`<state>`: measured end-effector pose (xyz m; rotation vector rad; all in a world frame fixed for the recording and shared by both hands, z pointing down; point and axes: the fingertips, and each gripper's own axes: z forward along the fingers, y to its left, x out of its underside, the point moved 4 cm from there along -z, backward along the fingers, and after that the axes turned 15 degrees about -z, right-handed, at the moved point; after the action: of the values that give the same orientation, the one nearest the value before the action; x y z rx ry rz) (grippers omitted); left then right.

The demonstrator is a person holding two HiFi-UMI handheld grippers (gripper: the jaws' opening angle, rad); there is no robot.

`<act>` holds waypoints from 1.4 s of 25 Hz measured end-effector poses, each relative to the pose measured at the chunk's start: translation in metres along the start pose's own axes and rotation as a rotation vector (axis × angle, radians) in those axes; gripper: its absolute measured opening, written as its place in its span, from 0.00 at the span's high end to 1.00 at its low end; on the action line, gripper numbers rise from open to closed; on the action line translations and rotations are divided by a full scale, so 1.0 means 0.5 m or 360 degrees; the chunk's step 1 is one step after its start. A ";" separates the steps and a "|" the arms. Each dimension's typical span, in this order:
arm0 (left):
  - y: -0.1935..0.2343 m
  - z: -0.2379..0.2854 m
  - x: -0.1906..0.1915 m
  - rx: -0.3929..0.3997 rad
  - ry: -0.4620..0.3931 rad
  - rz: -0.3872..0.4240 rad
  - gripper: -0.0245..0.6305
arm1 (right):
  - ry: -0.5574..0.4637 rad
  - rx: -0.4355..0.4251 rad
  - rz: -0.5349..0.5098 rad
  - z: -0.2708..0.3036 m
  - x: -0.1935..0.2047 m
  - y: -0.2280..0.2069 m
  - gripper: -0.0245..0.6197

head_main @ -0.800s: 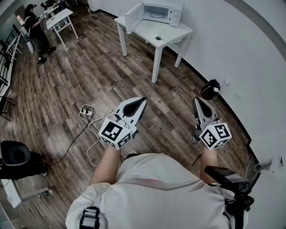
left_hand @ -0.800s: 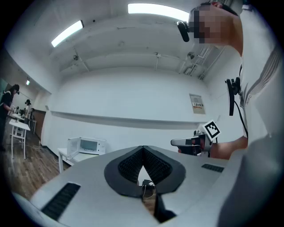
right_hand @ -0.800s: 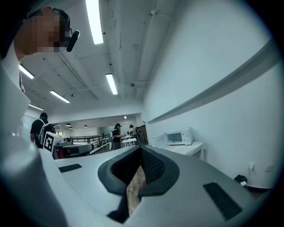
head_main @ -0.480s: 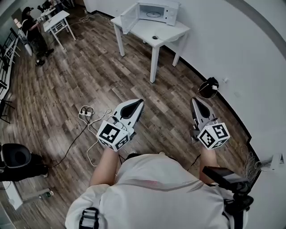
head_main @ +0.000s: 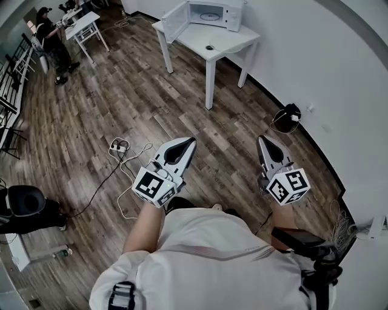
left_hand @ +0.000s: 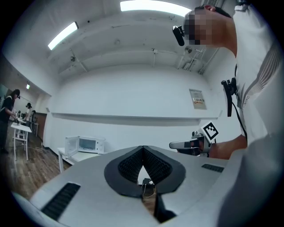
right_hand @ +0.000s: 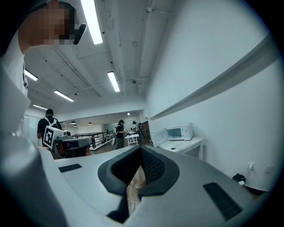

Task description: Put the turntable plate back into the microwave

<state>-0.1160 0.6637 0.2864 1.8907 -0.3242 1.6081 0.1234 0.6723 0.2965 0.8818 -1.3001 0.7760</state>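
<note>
The white microwave (head_main: pixel 217 13) stands on a white table (head_main: pixel 227 42) far ahead, its door (head_main: pixel 174 19) swung open to the left. A round glass plate (head_main: pixel 210 16) shows inside its cavity. A small dark object (head_main: pixel 209 47) lies on the table in front of it. My left gripper (head_main: pixel 192 141) and my right gripper (head_main: pixel 260 140) are held level over the wooden floor, far short of the table, both shut and empty. The microwave (left_hand: pixel 84 144) appears small in the left gripper view, and the microwave (right_hand: pixel 179 132) also shows in the right gripper view.
A power strip with white cables (head_main: pixel 119 149) lies on the floor left of my left gripper. A dark bundle (head_main: pixel 285 117) sits by the wall at the right. A black chair (head_main: pixel 24 206) stands at the far left. A person (head_main: pixel 51 37) stands by another white table (head_main: pixel 85 25).
The view has shifted slightly, so the table and microwave sit a little differently in the frame. Both grippers stay shut and in about the same place before me.
</note>
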 end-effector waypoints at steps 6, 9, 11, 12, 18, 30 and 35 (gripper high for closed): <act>-0.016 0.033 0.032 -0.0116 0.0002 -0.0025 0.95 | 0.0011 -0.0070 0.0035 -0.004 0.037 -0.052 0.96; -0.003 0.057 0.033 -0.0144 -0.0008 -0.0020 0.95 | 0.0003 -0.0090 0.0027 0.014 0.042 -0.075 0.96; 0.013 0.074 0.030 -0.0147 -0.0011 -0.0016 0.95 | 0.0000 -0.0101 0.0024 0.035 0.044 -0.088 0.96; 0.023 0.083 0.029 -0.0144 -0.0011 -0.0018 0.95 | 0.0001 -0.0104 0.0026 0.046 0.046 -0.093 0.96; 0.124 0.164 0.024 -0.0102 -0.0015 -0.0060 0.95 | 0.0027 -0.0126 0.0033 0.150 0.056 -0.128 0.96; 0.410 0.364 -0.047 0.0016 0.0109 0.0059 0.95 | 0.0073 -0.0001 -0.0016 0.451 0.030 -0.261 0.96; 0.526 0.407 -0.086 0.0043 0.0105 0.0077 0.95 | 0.0072 0.0049 -0.0016 0.559 0.019 -0.278 0.96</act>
<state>-0.1104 0.3292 0.3125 1.8581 -0.3238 1.7105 0.1158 0.3603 0.3055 0.8898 -1.2462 0.8053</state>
